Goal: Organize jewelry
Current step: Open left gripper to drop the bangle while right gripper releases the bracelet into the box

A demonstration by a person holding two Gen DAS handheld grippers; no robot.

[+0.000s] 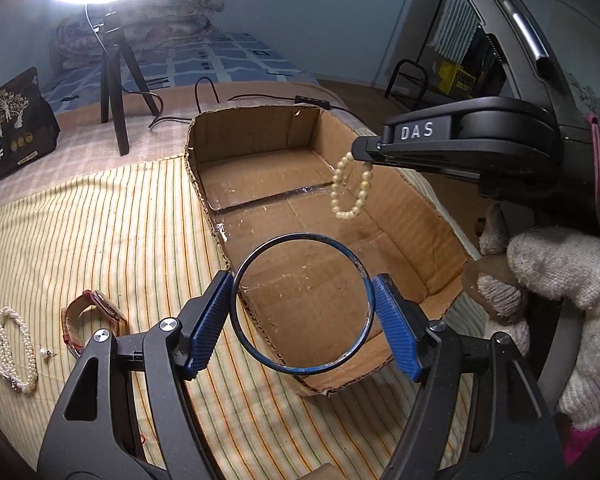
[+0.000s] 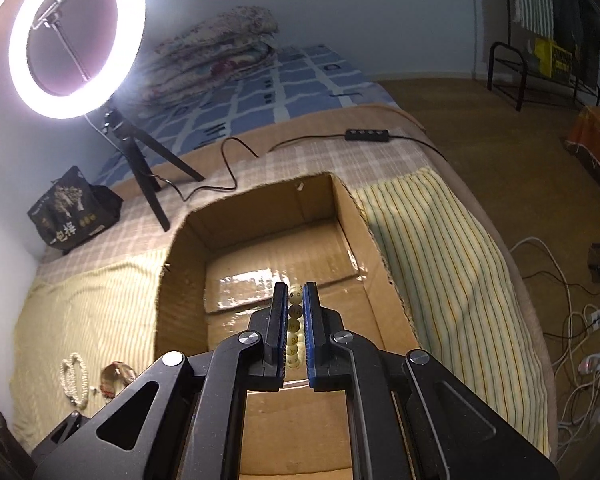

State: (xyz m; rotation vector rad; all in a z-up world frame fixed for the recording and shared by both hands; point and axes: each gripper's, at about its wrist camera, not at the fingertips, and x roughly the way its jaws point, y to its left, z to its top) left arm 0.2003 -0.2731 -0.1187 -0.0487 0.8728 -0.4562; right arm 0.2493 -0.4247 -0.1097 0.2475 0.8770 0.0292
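Note:
My left gripper [image 1: 303,312] is shut on a dark blue bangle [image 1: 356,258], held above the near end of an open cardboard box [image 1: 260,148]. My right gripper [image 2: 296,304] is shut on a cream bead bracelet [image 2: 295,312]; in the left wrist view the right gripper [image 1: 360,152] hangs the bead bracelet [image 1: 350,188] over the box's far right part. A white pearl necklace [image 1: 10,350], a small pearl earring [image 1: 44,353] and a red-strap watch [image 1: 96,312] lie on the striped cloth left of the box. The necklace also shows in the right wrist view [image 2: 75,378].
A ring light on a black tripod [image 2: 140,160] stands behind the box, its cable and switch [image 2: 366,135] trailing across the bed. A black snack bag [image 1: 12,124] stands at the far left. The bed edge drops to the floor with cables on the right [image 2: 580,320].

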